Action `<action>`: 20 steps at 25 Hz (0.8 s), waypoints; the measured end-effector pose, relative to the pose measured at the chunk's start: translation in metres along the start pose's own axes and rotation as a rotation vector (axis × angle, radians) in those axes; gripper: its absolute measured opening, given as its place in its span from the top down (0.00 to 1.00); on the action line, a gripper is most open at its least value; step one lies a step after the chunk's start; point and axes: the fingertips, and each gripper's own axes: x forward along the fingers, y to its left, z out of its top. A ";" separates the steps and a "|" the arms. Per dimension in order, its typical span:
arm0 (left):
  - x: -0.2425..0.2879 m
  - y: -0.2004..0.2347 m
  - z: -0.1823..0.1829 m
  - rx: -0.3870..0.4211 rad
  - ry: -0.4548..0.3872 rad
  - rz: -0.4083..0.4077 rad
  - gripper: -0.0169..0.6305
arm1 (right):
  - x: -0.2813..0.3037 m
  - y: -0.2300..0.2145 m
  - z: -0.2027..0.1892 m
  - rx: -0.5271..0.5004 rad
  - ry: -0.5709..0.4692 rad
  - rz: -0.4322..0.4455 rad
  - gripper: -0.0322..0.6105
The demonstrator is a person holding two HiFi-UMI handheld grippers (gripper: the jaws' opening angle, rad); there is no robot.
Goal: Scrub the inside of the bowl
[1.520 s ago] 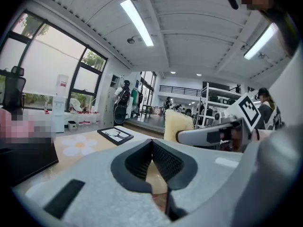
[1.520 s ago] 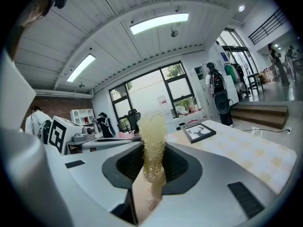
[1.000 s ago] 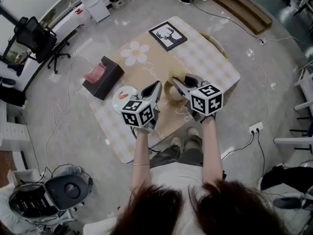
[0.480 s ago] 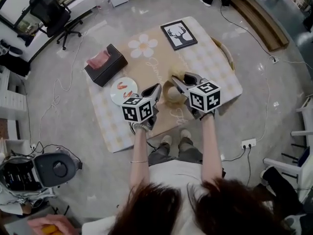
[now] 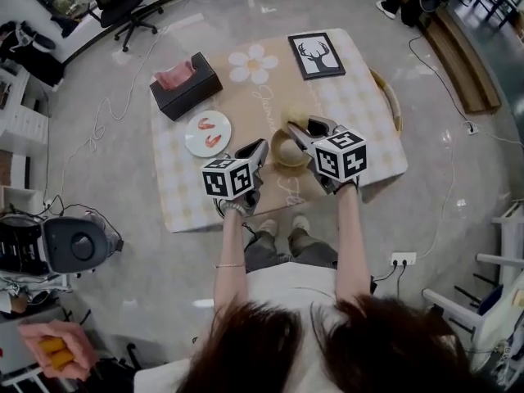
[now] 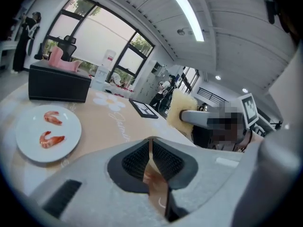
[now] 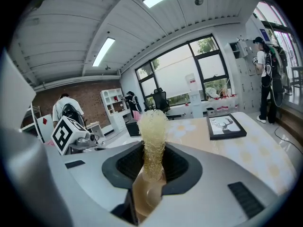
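Observation:
On the beige tablecloth, near the table's front edge, stands the tan bowl. My right gripper hovers at the bowl's far right rim, shut on a pale yellow mesh scrubber that sticks up from between its pads. The left gripper view also shows that scrubber. My left gripper is just left of the bowl. It is shut with nothing between its pads. In the right gripper view, the left gripper's marker cube shows to the left.
A white plate with shrimps lies left of the bowl. A black tissue box stands behind the plate. At the table's far side lies a framed deer picture. A woven hoop rests at the right edge. Another person's hand shows at bottom left.
Both grippers have sunk a little toward the table beside the bowl, and the left one has rolled. The head camera has swung, so the table sits higher in view.

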 end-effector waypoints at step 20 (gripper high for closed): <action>0.010 -0.004 -0.047 -0.401 -0.085 -0.037 0.77 | 0.021 -0.015 -0.024 -0.421 0.257 0.091 0.80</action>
